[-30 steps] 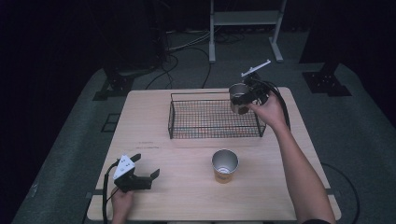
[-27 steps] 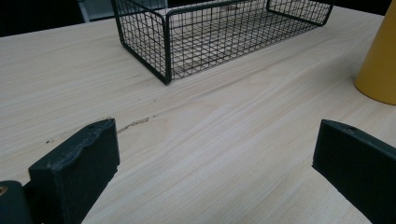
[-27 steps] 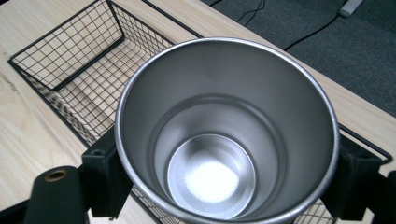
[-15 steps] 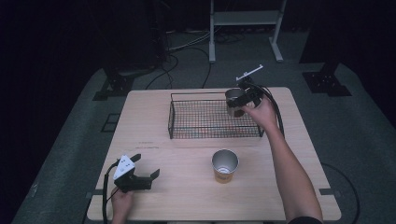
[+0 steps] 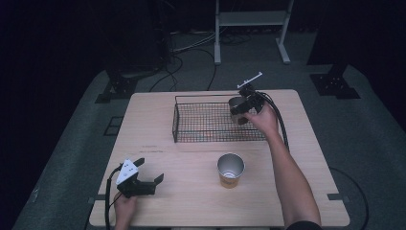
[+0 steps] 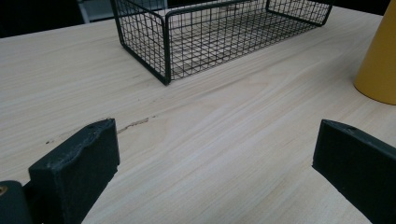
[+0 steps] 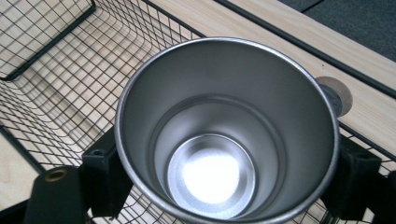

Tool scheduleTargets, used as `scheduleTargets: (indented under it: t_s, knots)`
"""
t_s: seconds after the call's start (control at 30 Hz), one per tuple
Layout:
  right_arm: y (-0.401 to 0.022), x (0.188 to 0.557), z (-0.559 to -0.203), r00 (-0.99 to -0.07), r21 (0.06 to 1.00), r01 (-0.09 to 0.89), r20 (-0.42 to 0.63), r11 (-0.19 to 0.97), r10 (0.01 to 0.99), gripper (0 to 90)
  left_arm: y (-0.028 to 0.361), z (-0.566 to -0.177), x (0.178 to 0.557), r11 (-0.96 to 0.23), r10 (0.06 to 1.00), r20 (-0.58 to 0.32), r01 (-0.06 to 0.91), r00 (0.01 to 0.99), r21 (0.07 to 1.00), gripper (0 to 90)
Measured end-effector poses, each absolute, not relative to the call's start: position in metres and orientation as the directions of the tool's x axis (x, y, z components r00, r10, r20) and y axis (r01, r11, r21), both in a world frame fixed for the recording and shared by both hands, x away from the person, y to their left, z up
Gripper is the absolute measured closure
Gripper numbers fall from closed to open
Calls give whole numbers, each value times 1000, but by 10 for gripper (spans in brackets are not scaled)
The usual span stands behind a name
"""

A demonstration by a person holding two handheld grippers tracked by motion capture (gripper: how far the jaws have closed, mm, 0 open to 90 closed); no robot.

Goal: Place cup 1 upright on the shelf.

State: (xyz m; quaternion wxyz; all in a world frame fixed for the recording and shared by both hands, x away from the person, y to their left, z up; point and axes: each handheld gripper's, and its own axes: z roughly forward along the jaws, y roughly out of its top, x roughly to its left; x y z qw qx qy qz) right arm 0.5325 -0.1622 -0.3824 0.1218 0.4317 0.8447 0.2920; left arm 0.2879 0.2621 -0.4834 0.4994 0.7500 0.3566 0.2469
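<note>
My right gripper [image 5: 243,106] pinches a silver cup [image 5: 236,108], w/ a jaw on each side of it. A sec ago I held the cup up higher, by the far right corner of the wire basket [image 5: 210,123]. Now it's lower and sits inside that corner, just over the basket floor, mouth up. My left gripper [image 5: 141,176] didn't move; it rests on the table [image 5: 191,201] near the front left, jaws spread wide, nothing in them. The yellow cup [image 5: 231,169] stands in the same spot in front of the basket.
</note>
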Motion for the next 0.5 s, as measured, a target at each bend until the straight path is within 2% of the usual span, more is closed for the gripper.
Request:
scheduleTargets:
  t_s: [0.5]
  knots:
    - [-161,538,-404,-579,557,692,45,460,814,175,262,-483,288,-250,781,17,287,625,925,0]
